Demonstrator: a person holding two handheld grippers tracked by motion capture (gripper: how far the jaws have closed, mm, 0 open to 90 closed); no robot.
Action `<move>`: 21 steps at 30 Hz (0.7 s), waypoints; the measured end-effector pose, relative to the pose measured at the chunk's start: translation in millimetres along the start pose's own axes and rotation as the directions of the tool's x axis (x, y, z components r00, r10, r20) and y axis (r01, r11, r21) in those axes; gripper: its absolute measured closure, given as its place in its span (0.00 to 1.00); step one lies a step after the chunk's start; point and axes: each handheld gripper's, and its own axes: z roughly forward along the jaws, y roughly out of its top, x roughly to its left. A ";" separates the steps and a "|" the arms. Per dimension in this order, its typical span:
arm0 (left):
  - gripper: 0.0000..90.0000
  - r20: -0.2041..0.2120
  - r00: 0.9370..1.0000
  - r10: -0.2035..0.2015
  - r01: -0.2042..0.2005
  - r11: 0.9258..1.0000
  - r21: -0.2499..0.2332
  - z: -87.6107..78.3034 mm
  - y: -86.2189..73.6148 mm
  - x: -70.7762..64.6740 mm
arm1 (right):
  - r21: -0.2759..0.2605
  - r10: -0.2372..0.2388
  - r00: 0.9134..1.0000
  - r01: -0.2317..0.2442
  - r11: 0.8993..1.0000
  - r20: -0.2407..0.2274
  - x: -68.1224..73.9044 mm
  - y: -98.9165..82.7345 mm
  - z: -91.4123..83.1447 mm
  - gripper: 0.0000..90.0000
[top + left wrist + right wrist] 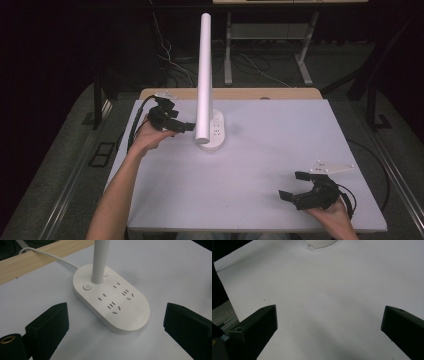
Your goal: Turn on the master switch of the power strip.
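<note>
Both grippers, left gripper (pixel 186 126) and right gripper (pixel 293 186), are matte black with blocky wedge-shaped jaws. A pale three-cornered plate (pixel 332 167) tops each, behind the jaws. Black cables (pixel 136 121) trail back; forearms bare.

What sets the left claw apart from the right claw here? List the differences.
The left claw is at the far left of the table, right beside the white lamp base; the right claw sits near the front right corner with only bare table ahead. The left claw points rightward at the base, the right claw points leftward. Both stand open and hold nothing.
</note>
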 end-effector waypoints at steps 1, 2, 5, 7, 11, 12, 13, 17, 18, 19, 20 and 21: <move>0.08 0.001 1.000 -0.010 0.010 1.000 0.000 1.5 0.4 1.1 | -0.001 0.001 1.000 -0.001 1.000 0.000 -0.3 -0.1 -0.2 0.00; 0.08 0.002 1.000 -0.011 0.011 1.000 0.000 2.7 0.8 2.8 | -0.001 0.001 1.000 -0.001 1.000 0.000 -0.3 -0.1 -0.2 0.00; 0.10 -0.003 1.000 -0.016 0.016 1.000 -0.008 6.8 1.9 7.1 | -0.001 0.001 1.000 -0.001 1.000 -0.001 -0.8 -0.1 -0.5 0.00; 0.10 -0.004 1.000 -0.027 0.027 1.000 0.001 10.1 3.0 9.3 | -0.001 0.000 1.000 0.000 1.000 -0.001 -0.9 -0.2 -0.3 0.00; 0.13 -0.008 1.000 -0.027 0.027 1.000 0.004 14.7 6.4 14.4 | 0.000 -0.003 1.000 0.003 1.000 -0.002 -0.8 -0.1 0.5 0.00; 0.14 -0.009 1.000 -0.026 0.026 1.000 0.003 16.0 7.4 15.5 | 0.002 -0.005 1.000 0.005 1.000 -0.001 -0.8 -0.1 0.5 0.00; 0.15 -0.009 1.000 -0.028 0.028 1.000 0.003 17.4 8.4 16.7 | 0.003 -0.008 1.000 0.008 1.000 0.000 -0.9 -0.1 0.6 0.00; 0.17 -0.001 0.999 -0.051 0.051 0.999 0.005 20.9 12.6 20.8 | 0.001 -0.006 1.000 0.006 1.000 -0.001 -1.0 -0.4 0.2 0.00; 0.17 0.002 0.999 -0.052 0.052 0.999 0.004 22.0 13.8 22.3 | 0.001 -0.006 1.000 0.006 1.000 -0.001 -1.0 -0.4 0.2 0.00; 0.19 0.004 0.998 -0.061 0.061 0.998 0.004 22.8 14.3 22.9 | 0.000 -0.005 1.000 0.005 1.000 0.000 -1.0 -0.8 0.4 0.00; 0.19 0.005 0.997 -0.072 0.072 0.997 0.001 24.1 14.7 23.4 | 0.000 -0.005 1.000 0.005 1.000 0.000 -1.0 -0.8 0.4 0.00; 0.21 0.004 0.997 -0.078 0.078 0.997 0.002 25.3 15.1 24.2 | 0.001 -0.006 1.000 0.006 1.000 0.000 -0.9 -1.0 0.4 0.00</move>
